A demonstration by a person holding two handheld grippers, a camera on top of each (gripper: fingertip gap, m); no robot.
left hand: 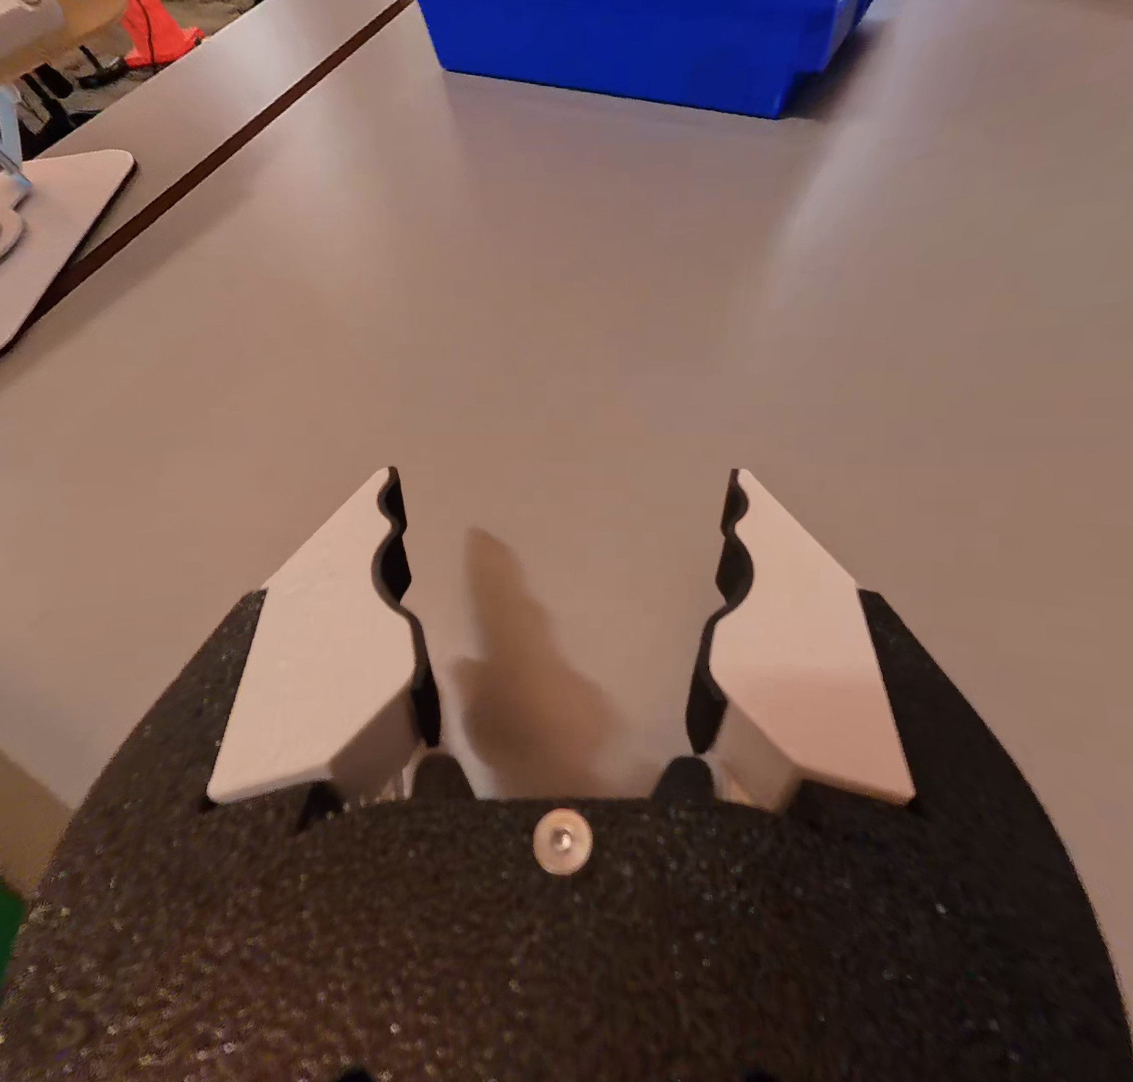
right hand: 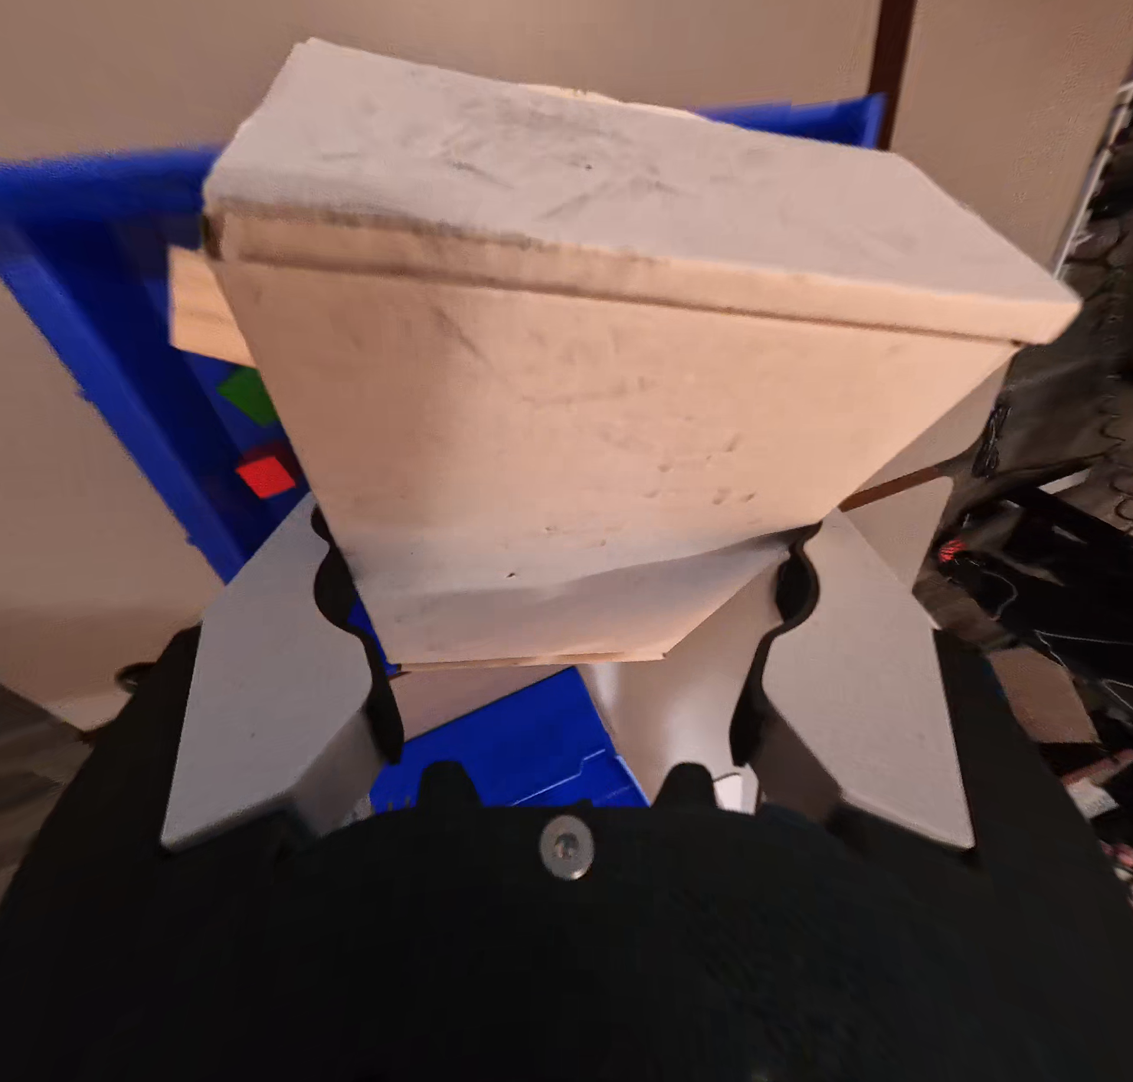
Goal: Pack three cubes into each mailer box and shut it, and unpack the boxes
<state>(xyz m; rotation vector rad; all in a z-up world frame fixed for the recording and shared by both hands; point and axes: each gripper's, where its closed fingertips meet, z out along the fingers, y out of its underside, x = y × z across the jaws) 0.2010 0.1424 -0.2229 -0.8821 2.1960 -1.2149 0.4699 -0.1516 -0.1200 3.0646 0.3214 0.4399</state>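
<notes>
My right gripper (right hand: 561,538) is shut on a white mailer box (right hand: 570,341), with its lid closed, and holds it in the air above a blue bin (right hand: 110,268). A green cube (right hand: 248,395) and a red cube (right hand: 265,475) lie inside the bin, left of the box. My left gripper (left hand: 564,476) is open and empty, low over the bare grey table (left hand: 552,268). The blue bin (left hand: 637,23) stands on the table well ahead of it.
A second table with a dark edge (left hand: 257,127) runs along the left, with a white stand base (left hand: 61,194) on it. An orange cone (left hand: 153,29) stands on the floor beyond. Dark cabling and gear (right hand: 1042,531) fill the right of the right wrist view.
</notes>
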